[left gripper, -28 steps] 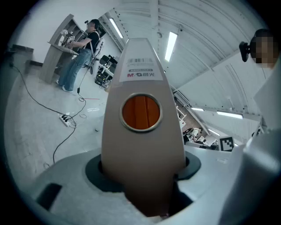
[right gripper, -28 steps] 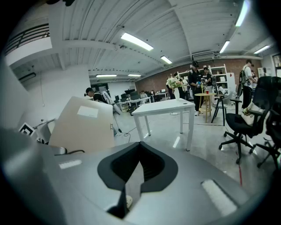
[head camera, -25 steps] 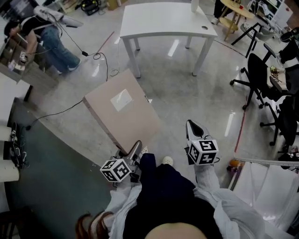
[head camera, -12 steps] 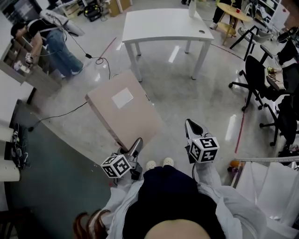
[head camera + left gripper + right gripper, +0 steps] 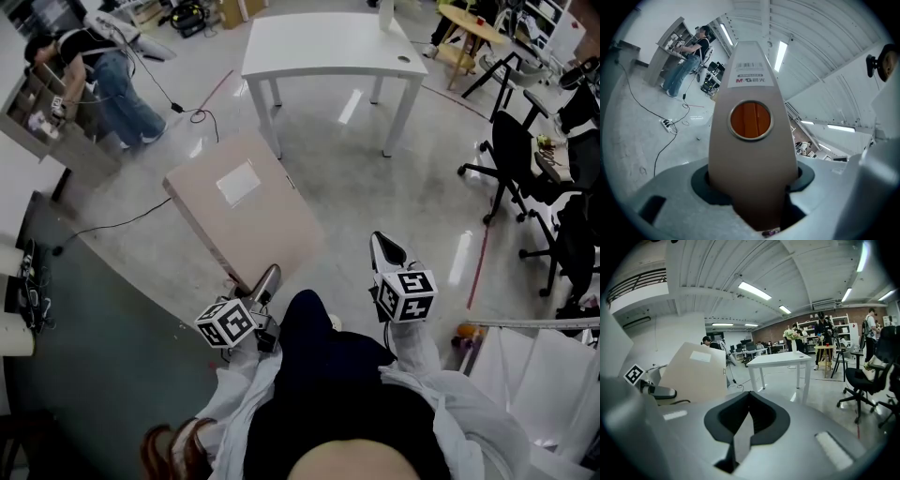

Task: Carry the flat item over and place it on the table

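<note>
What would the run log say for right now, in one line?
step: carry | left tool: shut on tan folder | right tool: shut, empty | white table: ahead, folder not on it yet

Your folder [image 5: 246, 211] is beige with a white label, orange through its spine hole. The table [image 5: 328, 42] beyond the folder is white. Cubes on your left gripper [image 5: 265, 281] and right gripper [image 5: 382, 246]: black-and-white squares.

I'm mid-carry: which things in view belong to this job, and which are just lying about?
Job:
- beige flat file box with a round ringed hole, clamped in the left gripper
- white rectangular table, ahead
- right gripper, shut and empty

Lying about:
- black swivel office chair
- black cable on the floor
- round wooden stool
</note>
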`<control>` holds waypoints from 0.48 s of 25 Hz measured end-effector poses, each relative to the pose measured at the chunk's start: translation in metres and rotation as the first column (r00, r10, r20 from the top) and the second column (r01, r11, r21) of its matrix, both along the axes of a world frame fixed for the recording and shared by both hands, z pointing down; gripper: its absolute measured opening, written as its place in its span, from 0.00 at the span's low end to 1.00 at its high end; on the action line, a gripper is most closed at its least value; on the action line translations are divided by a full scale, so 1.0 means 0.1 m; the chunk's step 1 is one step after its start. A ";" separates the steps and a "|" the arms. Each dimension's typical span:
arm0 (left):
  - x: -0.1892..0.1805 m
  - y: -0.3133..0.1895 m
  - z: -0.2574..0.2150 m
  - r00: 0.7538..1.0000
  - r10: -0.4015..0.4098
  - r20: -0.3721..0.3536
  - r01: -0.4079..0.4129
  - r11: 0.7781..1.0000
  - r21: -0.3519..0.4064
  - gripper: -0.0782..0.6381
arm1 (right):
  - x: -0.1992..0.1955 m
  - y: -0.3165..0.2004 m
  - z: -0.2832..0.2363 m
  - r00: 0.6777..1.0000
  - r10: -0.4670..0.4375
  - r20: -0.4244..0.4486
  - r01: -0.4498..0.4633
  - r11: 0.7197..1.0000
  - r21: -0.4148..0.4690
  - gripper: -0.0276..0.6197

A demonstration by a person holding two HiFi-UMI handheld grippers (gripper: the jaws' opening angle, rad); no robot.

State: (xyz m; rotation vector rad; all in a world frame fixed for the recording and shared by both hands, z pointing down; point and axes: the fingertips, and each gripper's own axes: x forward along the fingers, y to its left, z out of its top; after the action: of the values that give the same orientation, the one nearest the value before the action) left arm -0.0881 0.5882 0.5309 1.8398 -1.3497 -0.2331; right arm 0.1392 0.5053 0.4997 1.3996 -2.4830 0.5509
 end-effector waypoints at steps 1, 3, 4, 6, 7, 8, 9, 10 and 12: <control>0.01 -0.02 -0.02 1.000 0.003 0.000 -0.003 1.000 0.001 0.50 | 0.03 -0.01 -0.02 1.000 0.005 0.007 -0.005 1.000 -0.002 0.06; 0.03 -0.11 -0.04 1.000 0.004 0.030 -0.004 1.000 0.009 0.50 | 0.10 -0.06 -0.04 1.000 0.015 0.017 -0.015 1.000 -0.004 0.06; 0.04 -0.18 -0.05 0.999 0.003 0.054 -0.004 1.000 0.015 0.50 | 0.14 -0.11 -0.04 1.000 0.022 0.017 -0.022 1.000 -0.006 0.06; 0.08 -0.32 -0.05 0.996 0.007 0.093 -0.009 1.000 0.027 0.50 | 0.18 -0.21 0.00 1.000 0.025 0.012 -0.025 1.000 -0.012 0.06; 0.09 -0.39 -0.06 0.995 0.012 0.104 -0.015 0.999 0.033 0.50 | 0.18 -0.26 0.02 1.000 0.020 0.008 -0.020 1.000 -0.015 0.06; 0.11 -0.47 -0.07 0.994 0.019 0.111 -0.024 0.999 0.039 0.50 | 0.17 -0.32 0.04 1.000 0.015 0.004 -0.015 1.000 -0.017 0.06; 0.13 -0.55 -0.08 0.993 0.027 0.118 -0.033 0.999 0.043 0.50 | 0.16 -0.38 0.05 1.000 0.013 0.002 -0.013 1.000 -0.018 0.06; 0.14 -0.63 -0.08 0.991 0.036 0.126 -0.042 0.998 0.045 0.50 | 0.14 -0.45 0.05 1.000 0.013 0.002 -0.013 1.000 -0.020 0.06; 0.14 -0.83 -0.06 0.989 0.053 0.137 -0.059 0.997 0.044 0.50 | 0.09 -0.62 0.05 1.000 0.011 0.004 -0.011 1.000 -0.021 0.06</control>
State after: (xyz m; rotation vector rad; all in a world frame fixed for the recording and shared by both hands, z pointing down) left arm -0.0746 0.5055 0.5249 1.9604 -1.3923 -0.1132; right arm 0.1485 0.4430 0.5051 1.4066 -2.4672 0.5812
